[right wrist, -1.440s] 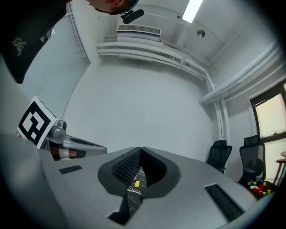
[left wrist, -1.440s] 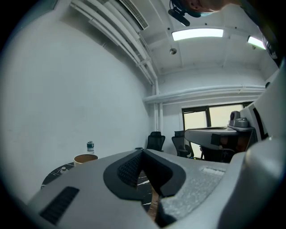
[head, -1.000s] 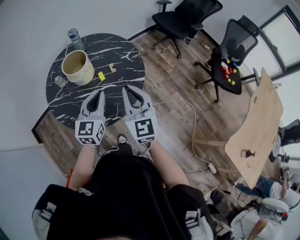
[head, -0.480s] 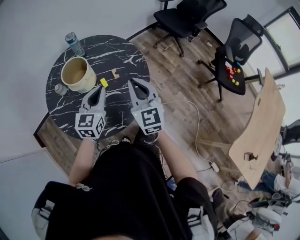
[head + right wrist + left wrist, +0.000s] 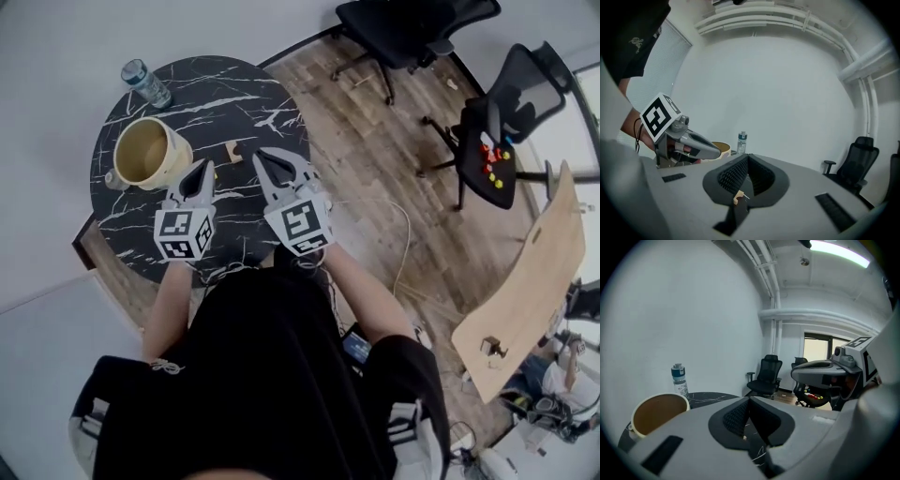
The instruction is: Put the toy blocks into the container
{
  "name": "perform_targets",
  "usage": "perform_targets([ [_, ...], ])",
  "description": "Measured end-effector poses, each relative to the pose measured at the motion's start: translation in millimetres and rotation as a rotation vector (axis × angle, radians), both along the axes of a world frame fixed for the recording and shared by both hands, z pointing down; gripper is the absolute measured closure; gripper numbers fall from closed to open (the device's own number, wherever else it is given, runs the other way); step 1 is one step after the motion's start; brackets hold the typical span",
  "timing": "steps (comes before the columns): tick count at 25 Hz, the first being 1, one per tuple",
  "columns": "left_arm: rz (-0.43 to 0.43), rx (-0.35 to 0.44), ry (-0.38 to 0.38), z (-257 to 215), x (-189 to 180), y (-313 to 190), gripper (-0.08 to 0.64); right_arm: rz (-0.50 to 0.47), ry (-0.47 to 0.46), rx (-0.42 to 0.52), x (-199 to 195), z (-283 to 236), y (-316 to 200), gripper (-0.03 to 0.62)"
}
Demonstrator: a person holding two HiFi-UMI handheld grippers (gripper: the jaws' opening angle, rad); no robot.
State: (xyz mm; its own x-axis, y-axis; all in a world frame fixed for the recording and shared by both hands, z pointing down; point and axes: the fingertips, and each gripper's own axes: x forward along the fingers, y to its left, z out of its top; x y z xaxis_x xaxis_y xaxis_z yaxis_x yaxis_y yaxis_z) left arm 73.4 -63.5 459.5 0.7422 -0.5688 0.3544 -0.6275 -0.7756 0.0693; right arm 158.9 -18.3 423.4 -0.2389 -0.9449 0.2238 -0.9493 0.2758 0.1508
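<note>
Left hand-held gripper [image 5: 201, 172]: jaws closed with nothing between them; it hangs over the desk [image 5: 246, 89], just beside the bucket [image 5: 175, 161].
Right hand-held gripper [image 5: 265, 157]: jaws closed as well, and by my judgement empty; its tip is near the wooden block [image 5: 231, 150].
Bucket: the container. It is cream and stands upright on the left part of the round black desk; no block shows inside it.
Yellow block [image 5: 214, 172]: on the desk between the bucket and the wooden block, partly covered by the left hand-held gripper's tip.
Wooden block: on the desk, apart from the bucket.
Other blocks [image 5: 492, 161]: red, yellow and blue, on the seat of a chair [image 5: 483, 194] well apart from the desk.
Bottle [image 5: 145, 82]: upright at the desk's far edge, beyond the bucket.
Done: nothing, it seems; every block in view lies outside the bucket.
Left to do: both desk blocks need picking up and dropping in, and perhaps those on the chair too.
Hidden: the head view does not show the bucket's floor clearly.
Cut off: a small thing at the bucket's left, too little of it showing to name.
Hard to make out: a tan speck shows below the pads in the right gripper view. It is probably the wooden block on the desk beyond, though I cannot be sure.
</note>
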Motion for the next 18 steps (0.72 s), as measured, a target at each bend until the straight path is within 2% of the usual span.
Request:
perform_targets([
  [8,-0.11,-0.137,-0.109,52.0,28.8,-46.8,0.56,-0.129,-0.07,-0.094,35.5,48.6,-64.1,0.595],
  [18,-0.207,-0.34,-0.21,116.5,41.7,-69.4,0.56,-0.283,-0.145,-0.225,33.1,111.0,-104.3,0.595],
])
